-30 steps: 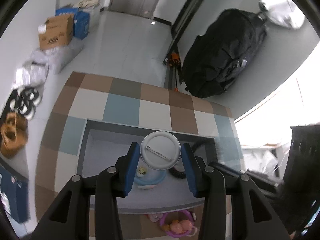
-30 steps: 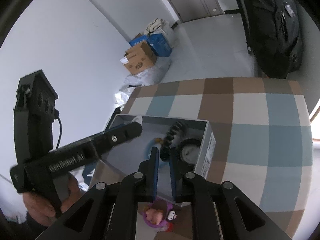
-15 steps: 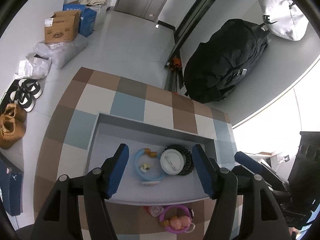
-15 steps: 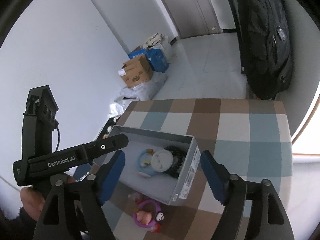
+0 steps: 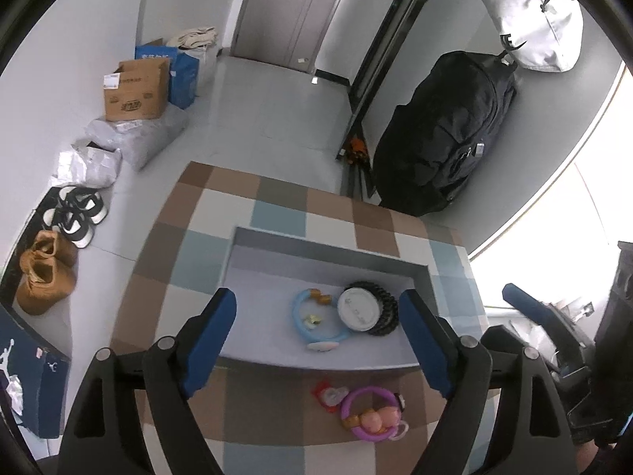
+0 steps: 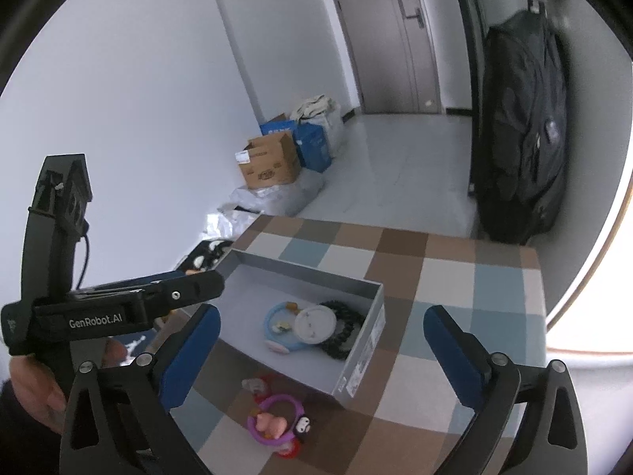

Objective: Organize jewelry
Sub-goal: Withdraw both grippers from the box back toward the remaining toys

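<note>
A grey open box (image 5: 253,261) (image 6: 376,308) sits on the checked table. Inside lie a light blue bracelet (image 5: 306,326) (image 6: 277,330), a white round badge (image 5: 358,310) (image 6: 315,322) and a black beaded bracelet (image 5: 389,310) (image 6: 348,332) under the badge. A purple bracelet with pink charms (image 5: 370,415) (image 6: 277,419) lies on the table in front of the box. My left gripper (image 5: 318,342) is open and empty, high above the box. My right gripper (image 6: 320,352) is open and empty, above the box's near right side.
The checked table (image 5: 205,213) (image 6: 474,316) stands over a grey floor. A black bag (image 5: 443,134) leans on the wall behind it. Cardboard boxes (image 5: 136,89) and shoes (image 5: 75,213) lie on the floor at left. The left gripper's body (image 6: 99,312) shows in the right wrist view.
My left gripper let go of the white badge, which now lies in the box on the black bracelet. Both grippers opened wide and rose away from the box.
</note>
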Demonstrator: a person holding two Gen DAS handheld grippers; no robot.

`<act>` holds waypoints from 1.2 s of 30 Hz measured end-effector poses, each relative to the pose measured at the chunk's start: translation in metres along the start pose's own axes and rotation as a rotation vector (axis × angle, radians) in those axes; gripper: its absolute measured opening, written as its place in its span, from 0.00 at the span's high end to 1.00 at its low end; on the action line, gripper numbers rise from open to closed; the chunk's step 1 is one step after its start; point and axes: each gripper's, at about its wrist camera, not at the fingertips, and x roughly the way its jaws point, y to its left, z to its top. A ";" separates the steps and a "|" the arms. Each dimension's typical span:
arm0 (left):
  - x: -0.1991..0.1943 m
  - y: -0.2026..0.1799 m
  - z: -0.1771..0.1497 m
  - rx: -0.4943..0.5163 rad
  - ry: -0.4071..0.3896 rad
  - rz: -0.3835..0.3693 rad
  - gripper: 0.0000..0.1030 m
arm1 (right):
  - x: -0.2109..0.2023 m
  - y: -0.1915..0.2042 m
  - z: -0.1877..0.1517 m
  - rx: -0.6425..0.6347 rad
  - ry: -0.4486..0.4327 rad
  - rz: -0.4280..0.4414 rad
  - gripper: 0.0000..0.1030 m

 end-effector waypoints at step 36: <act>0.026 0.012 -0.052 -0.014 0.201 -0.093 0.11 | -0.018 -0.014 -0.025 0.115 0.039 -0.033 0.00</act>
